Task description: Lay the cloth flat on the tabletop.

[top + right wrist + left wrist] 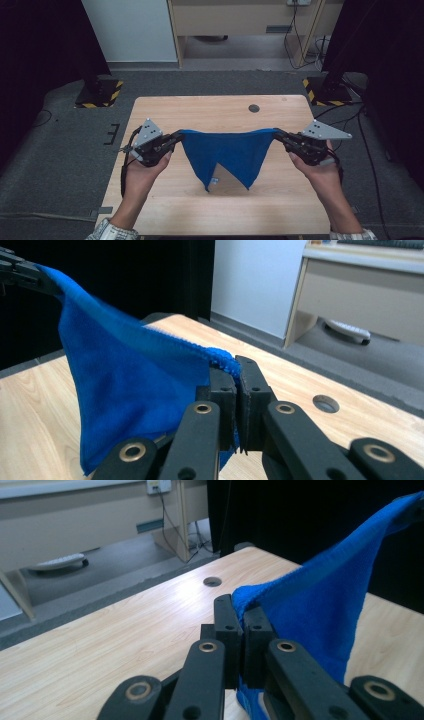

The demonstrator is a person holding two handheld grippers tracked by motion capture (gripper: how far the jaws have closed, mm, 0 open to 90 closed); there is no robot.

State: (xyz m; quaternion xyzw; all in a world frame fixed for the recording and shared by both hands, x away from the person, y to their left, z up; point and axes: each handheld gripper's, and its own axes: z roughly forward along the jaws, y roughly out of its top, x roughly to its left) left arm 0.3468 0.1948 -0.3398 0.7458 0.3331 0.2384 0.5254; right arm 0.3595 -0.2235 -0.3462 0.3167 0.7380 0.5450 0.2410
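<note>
Left gripper (176, 136): fingers (227, 625) pressed together, no gap showing, clamped on the left top corner of the blue cloth (227, 152). In the left gripper view, cloth edge pinched right between the two black pads and running off up and to the right toward the other gripper.

Right gripper (278, 134): fingers (250, 390) likewise closed tight, pinching the right top corner of the same cloth; in the right gripper view, hemmed edge caught between the pads, fabric hanging down on the left of them.

Cloth stretched between the two grippers, top edge sagging slightly in the middle, held above the middle of the wooden table (165, 210). Lower part hanging in two points, the tips down near or on the tabletop; cannot tell whether touching. Small pale tag (214, 181) visible near the left hanging point.

Count: two grippers, one in each hand; one cloth; one table; one round dark hole (254, 108) in the far part of the tabletop, right of centre. Two stands with yellow-and-black striped bases (98, 93) on the floor beyond the far corners of the table, one left, one right.
</note>
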